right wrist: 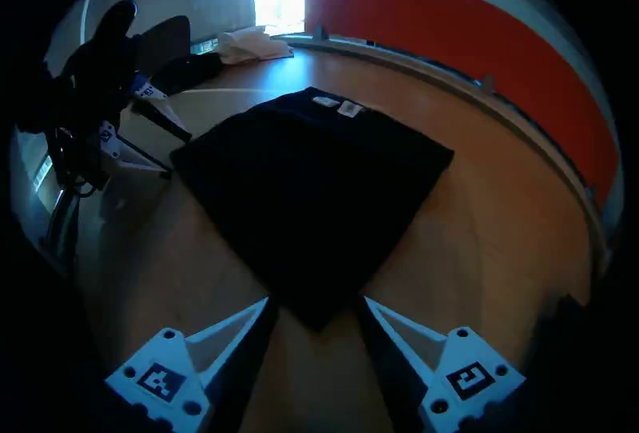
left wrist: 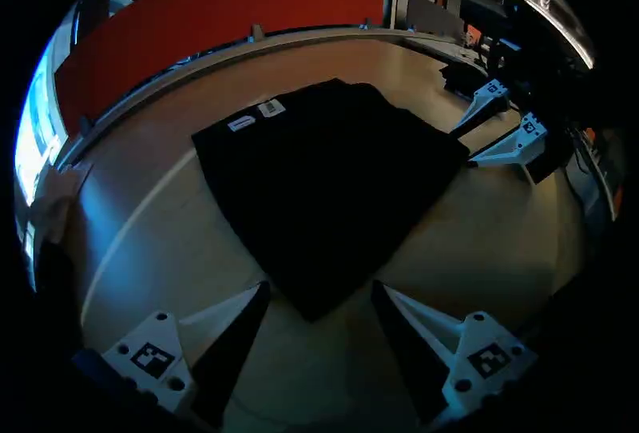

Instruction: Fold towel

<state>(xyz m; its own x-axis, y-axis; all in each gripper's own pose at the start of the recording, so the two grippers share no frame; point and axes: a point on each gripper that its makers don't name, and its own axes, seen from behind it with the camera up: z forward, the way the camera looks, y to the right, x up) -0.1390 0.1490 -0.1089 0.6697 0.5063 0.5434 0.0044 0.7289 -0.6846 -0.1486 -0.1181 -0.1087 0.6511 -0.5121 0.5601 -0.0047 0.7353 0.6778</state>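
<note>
My left gripper (left wrist: pixel 321 299) and right gripper (right wrist: pixel 316 305) both gape wide, each straddling a corner of the black towel (left wrist: pixel 327 177), which lies flat on the wooden table (left wrist: pixel 495 241). Beyond the towel stands a red partition (left wrist: pixel 224 17), and a crumpled white cloth (right wrist: pixel 252 43).

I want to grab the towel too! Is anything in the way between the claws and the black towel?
Nothing visible is in the way. The black towel lies on the table. One corner points right at the open left claw, and another at the open right claw.
</note>
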